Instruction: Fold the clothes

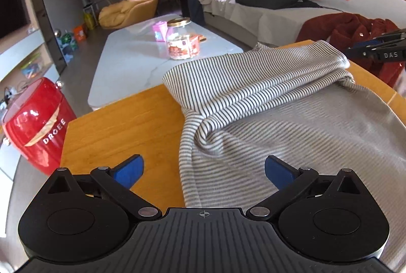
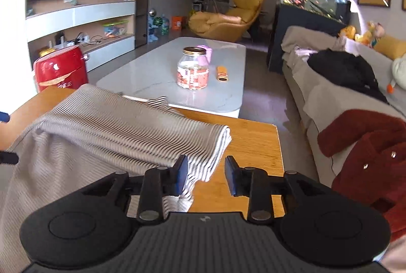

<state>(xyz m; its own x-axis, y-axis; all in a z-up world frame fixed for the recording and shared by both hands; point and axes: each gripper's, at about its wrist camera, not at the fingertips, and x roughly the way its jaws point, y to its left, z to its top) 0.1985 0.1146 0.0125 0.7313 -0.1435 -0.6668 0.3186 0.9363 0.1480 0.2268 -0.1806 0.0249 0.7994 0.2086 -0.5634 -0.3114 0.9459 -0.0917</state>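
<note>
A grey-and-white striped garment (image 1: pixel 253 100) (image 2: pixel 114 125) lies on the wooden table (image 1: pixel 121 125) (image 2: pixel 253 141), its upper part folded over into a thick band along the far edge. My left gripper (image 1: pixel 204 171) hovers above the garment's near left edge with its blue pads wide apart and nothing between them. My right gripper (image 2: pixel 206 176) is at the folded band's right corner. Its jaws stand apart, the corner of the fabric lies just under and beside the left pad, and no pad presses on it. It also shows at the right edge of the left wrist view.
A red barrel-shaped container (image 1: pixel 35 125) (image 2: pixel 61 70) stands left of the table. Beyond is a white coffee table (image 1: pixel 132 65) with a glass jar (image 1: pixel 181 39) (image 2: pixel 192 70). On the right, a grey sofa (image 2: pixel 299 85) holds a dark red coat (image 1: pixel 350 27) (image 2: pixel 368 146) and black clothing (image 2: pixel 342 70).
</note>
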